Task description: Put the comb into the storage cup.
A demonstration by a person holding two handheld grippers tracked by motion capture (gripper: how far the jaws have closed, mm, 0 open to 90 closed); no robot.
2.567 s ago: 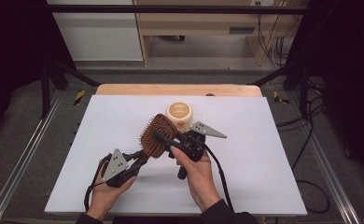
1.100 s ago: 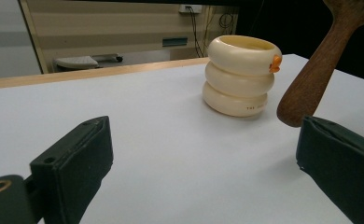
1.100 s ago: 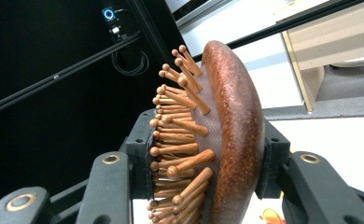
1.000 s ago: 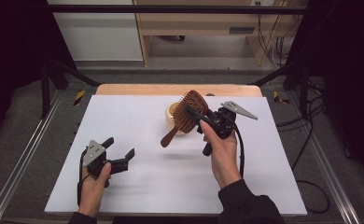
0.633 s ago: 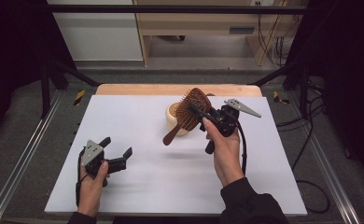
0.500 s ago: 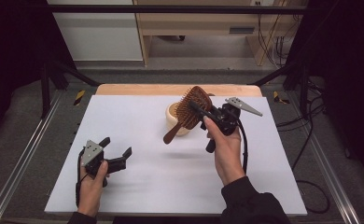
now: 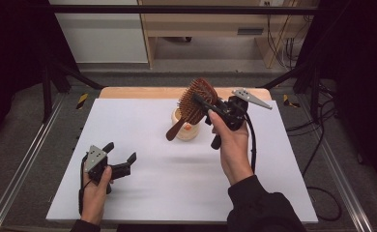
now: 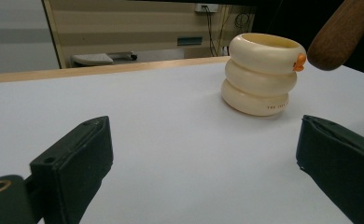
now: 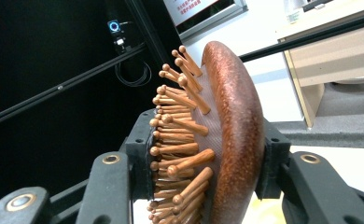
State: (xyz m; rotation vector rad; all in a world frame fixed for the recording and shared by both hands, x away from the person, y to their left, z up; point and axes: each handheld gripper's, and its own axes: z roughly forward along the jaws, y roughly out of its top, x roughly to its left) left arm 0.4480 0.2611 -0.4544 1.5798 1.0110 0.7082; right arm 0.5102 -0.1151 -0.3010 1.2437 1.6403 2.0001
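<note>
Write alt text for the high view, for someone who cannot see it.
The right gripper holds a wooden hairbrush by its head above a cream ringed holder near the far edge of a white table, handle slanting down. At the near left, the left gripper rests low over the table, its fingers apart and empty.

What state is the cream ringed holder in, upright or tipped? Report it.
Upright: the cream ringed holder stands on its base on the white table, open mouth up.

the hairbrush (image 9: 227, 140) runs off the bottom edge, and its handle tip (image 8: 341, 32) off the top
</note>
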